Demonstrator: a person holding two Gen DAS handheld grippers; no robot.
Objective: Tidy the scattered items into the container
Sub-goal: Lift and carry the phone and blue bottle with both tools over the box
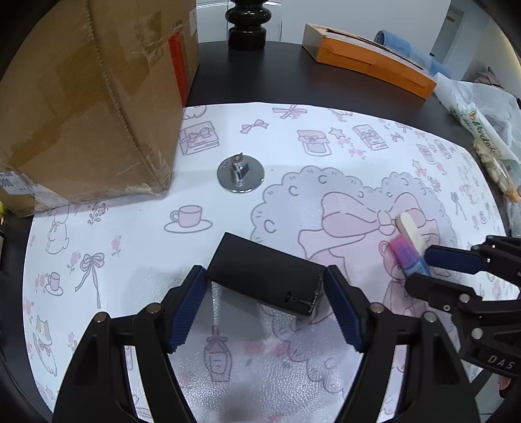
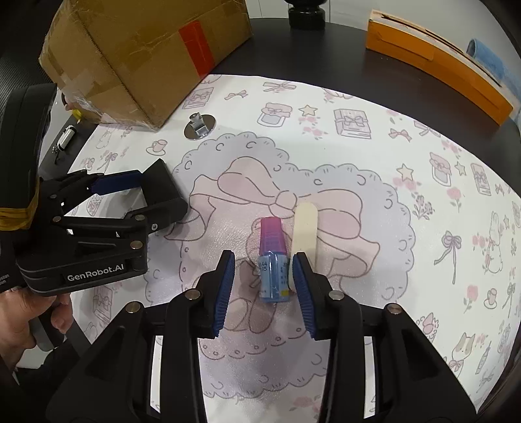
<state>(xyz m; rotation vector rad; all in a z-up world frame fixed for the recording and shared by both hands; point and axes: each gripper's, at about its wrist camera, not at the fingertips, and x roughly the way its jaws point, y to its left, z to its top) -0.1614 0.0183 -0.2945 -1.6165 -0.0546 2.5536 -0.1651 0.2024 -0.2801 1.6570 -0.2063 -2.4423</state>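
My left gripper [image 1: 265, 280] is shut on a black rectangular box [image 1: 254, 260], one blue pad on each end, and holds it tilted just above the patterned mat [image 1: 130, 201]. In the right wrist view the left gripper [image 2: 143, 198] and the black box [image 2: 166, 192] appear at the left. My right gripper [image 2: 263, 260] is open and straddles a blue and pink glue stick [image 2: 273, 260] lying on the mat; the right pad is close to it, the left pad stands apart. A cream flat stick [image 2: 305, 227] lies beside the glue stick. The cardboard box [image 1: 81, 97] stands at the far left.
A shiny metal disc with a short post [image 1: 240, 174] lies on the mat near the cardboard box's corner. Behind the mat are an orange carton [image 1: 368, 58], a black lamp base [image 1: 249, 22] and a plastic bag [image 1: 482, 130]. A hand [image 2: 26, 319] grips the left tool.
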